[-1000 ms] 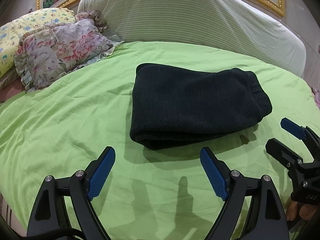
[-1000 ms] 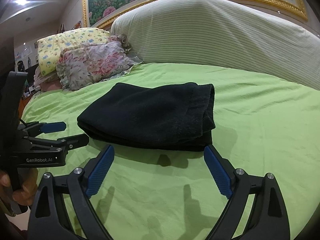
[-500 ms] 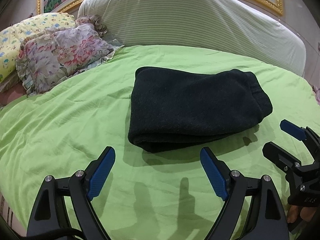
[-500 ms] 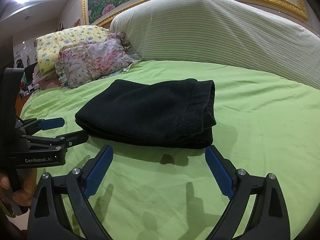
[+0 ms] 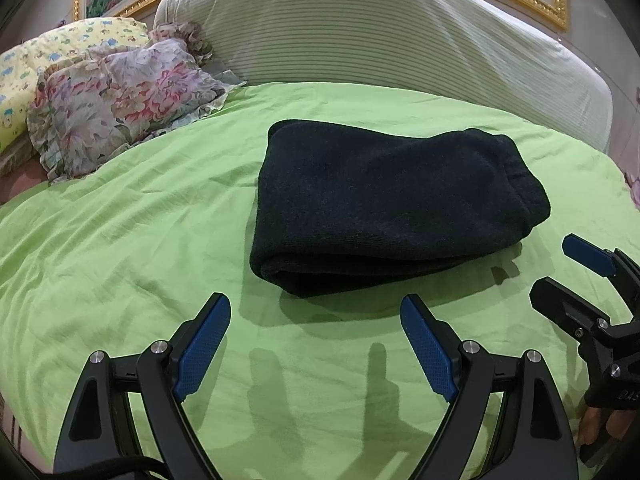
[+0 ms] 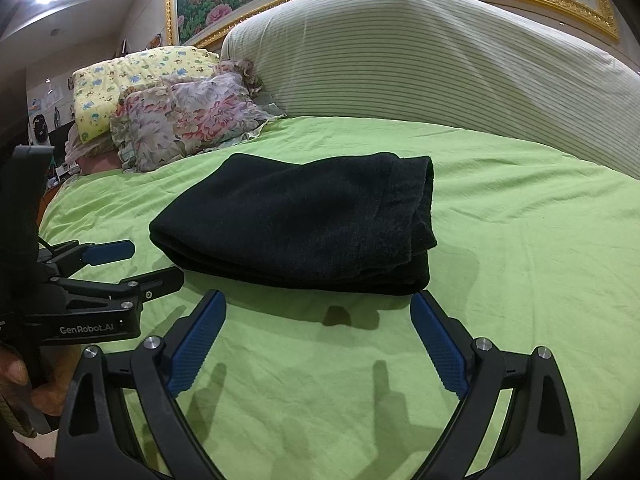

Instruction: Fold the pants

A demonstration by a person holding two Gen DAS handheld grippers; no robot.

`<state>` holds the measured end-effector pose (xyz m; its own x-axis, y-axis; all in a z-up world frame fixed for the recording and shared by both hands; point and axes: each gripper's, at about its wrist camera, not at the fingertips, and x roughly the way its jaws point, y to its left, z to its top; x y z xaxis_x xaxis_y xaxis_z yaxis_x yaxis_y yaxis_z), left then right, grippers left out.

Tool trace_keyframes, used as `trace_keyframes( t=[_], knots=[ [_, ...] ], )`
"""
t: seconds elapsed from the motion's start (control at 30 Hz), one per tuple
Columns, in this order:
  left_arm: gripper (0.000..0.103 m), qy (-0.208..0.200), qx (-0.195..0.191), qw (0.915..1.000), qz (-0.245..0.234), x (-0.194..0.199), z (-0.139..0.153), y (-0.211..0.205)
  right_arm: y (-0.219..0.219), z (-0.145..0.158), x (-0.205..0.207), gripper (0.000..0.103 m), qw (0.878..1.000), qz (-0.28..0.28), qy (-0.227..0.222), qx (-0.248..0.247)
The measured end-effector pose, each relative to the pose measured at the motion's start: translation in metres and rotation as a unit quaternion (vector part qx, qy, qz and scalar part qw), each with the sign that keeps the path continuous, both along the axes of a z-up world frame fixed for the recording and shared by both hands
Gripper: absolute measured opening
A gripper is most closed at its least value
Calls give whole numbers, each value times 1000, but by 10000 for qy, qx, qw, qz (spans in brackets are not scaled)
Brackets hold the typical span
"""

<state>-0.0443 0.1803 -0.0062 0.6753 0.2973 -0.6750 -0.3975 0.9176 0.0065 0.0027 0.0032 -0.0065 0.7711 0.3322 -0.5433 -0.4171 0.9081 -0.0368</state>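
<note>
Black pants (image 5: 392, 204) lie folded into a thick rectangle on the green bedsheet (image 5: 140, 232); they also show in the right wrist view (image 6: 304, 220). My left gripper (image 5: 316, 312) is open and empty, a little short of the pants' near folded edge. My right gripper (image 6: 318, 308) is open and empty, just short of the pants' near edge. The right gripper also shows at the right edge of the left wrist view (image 5: 560, 268), and the left gripper at the left of the right wrist view (image 6: 152, 262), both open beside the pants.
A floral pillow (image 5: 116, 96) and a yellow patterned pillow (image 5: 24, 76) lie at the back left. A large striped cushion (image 5: 380, 28) stands along the headboard behind the pants. The bed's edge curves round at the right (image 6: 600, 380).
Both grippers have drawn back slightly and lowered; the pants lie a little farther up the frame. The pants themselves have not moved.
</note>
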Motion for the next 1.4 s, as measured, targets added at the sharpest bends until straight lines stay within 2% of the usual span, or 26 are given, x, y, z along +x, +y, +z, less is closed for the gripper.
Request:
trace_keyframes(
  t=[1.4],
  knots=[
    [87,24,124,9999,-13,0,2,-4,2,1,-4,94,9999,48,21,96]
  ],
)
